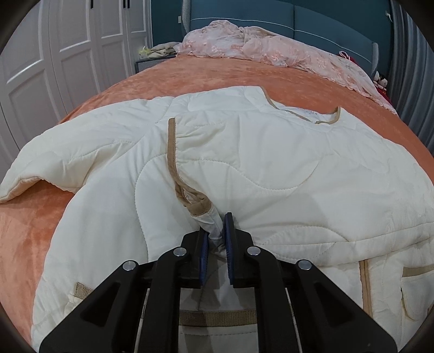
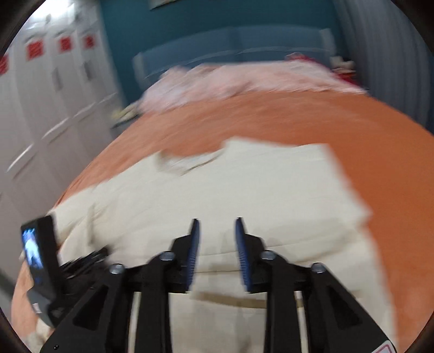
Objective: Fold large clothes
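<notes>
A cream quilted jacket (image 1: 244, 168) with tan trim lies spread on the orange bed; it also shows, blurred, in the right wrist view (image 2: 244, 195). My left gripper (image 1: 217, 230) is shut on a bunched tan-trimmed edge of the jacket (image 1: 208, 222) near the jacket's middle. The left sleeve (image 1: 67, 163) lies out to the left. My right gripper (image 2: 215, 230) is open and empty, above the jacket's lower part. The left gripper's body (image 2: 43, 263) shows at the left of the right wrist view.
The orange bedspread (image 1: 190, 76) covers the bed. A pink lace cover (image 1: 271, 49) lies crumpled at the headboard end. White wardrobe doors (image 1: 54, 54) stand at the left. A blue headboard (image 1: 298, 19) and a grey curtain (image 1: 412, 68) stand behind and at the right.
</notes>
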A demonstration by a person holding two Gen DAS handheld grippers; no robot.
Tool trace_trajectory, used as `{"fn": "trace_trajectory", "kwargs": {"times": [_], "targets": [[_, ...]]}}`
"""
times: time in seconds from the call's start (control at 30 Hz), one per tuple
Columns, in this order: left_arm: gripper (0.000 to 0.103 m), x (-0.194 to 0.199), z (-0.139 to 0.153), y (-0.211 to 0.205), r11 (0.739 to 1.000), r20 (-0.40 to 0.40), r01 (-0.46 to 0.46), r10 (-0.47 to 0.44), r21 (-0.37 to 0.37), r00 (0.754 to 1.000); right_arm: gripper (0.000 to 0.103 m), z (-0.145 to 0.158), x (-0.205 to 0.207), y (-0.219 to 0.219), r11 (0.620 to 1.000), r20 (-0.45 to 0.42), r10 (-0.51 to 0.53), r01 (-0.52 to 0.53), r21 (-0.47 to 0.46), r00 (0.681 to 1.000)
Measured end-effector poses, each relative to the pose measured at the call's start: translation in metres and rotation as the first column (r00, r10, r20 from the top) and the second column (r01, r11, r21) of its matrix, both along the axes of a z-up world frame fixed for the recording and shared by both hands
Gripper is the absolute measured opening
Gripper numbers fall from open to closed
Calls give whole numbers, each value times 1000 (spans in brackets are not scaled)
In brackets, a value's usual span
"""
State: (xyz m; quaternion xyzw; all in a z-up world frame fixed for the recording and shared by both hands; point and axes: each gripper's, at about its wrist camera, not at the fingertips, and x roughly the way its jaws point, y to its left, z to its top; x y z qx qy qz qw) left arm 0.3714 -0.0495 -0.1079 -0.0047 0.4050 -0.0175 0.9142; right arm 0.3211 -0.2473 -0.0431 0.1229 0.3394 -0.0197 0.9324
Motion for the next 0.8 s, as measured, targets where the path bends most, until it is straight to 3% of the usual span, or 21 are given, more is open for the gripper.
{"fn": "trace_trajectory", "kwargs": {"times": [0.03, 0.1, 0.2, 0.6, 0.67, 0.73, 0.77, 0.8], "targets": [[11, 0, 0, 1, 1000, 2, 0, 0, -9, 1000, 10, -8, 11, 16, 999, -29, 39, -40, -9, 999], [11, -2, -2, 2, 1000, 7, 0, 1, -21, 1000, 9, -27, 26, 37, 996, -87, 81, -83, -25, 993], [11, -3, -3, 3, 999, 13, 0, 0, -32, 1000, 9, -55, 37, 46, 996, -160, 75, -83, -43, 984], [16, -2, -3, 9, 997, 9, -1, 2, -76, 1000, 7, -76, 24, 59, 988, -146, 55, -75, -133, 988], [29, -1, 6, 23, 990, -27, -24, 20, -136, 999, 7, -77, 27, 61, 985, -147, 51, -74, -155, 988], [59, -12, 23, 49, 979, -34, -66, 61, -194, 998, 6, -76, 26, 61, 985, -144, 49, -72, -157, 988], [67, -19, 31, 64, 974, -19, -95, 93, -207, 996, 6, -76, 25, 60, 985, -142, 49, -71, -154, 989], [81, -27, 40, 81, 968, 0, -126, 129, -218, 992, 6, -76, 24, 60, 986, -139, 49, -70, -151, 989]]}}
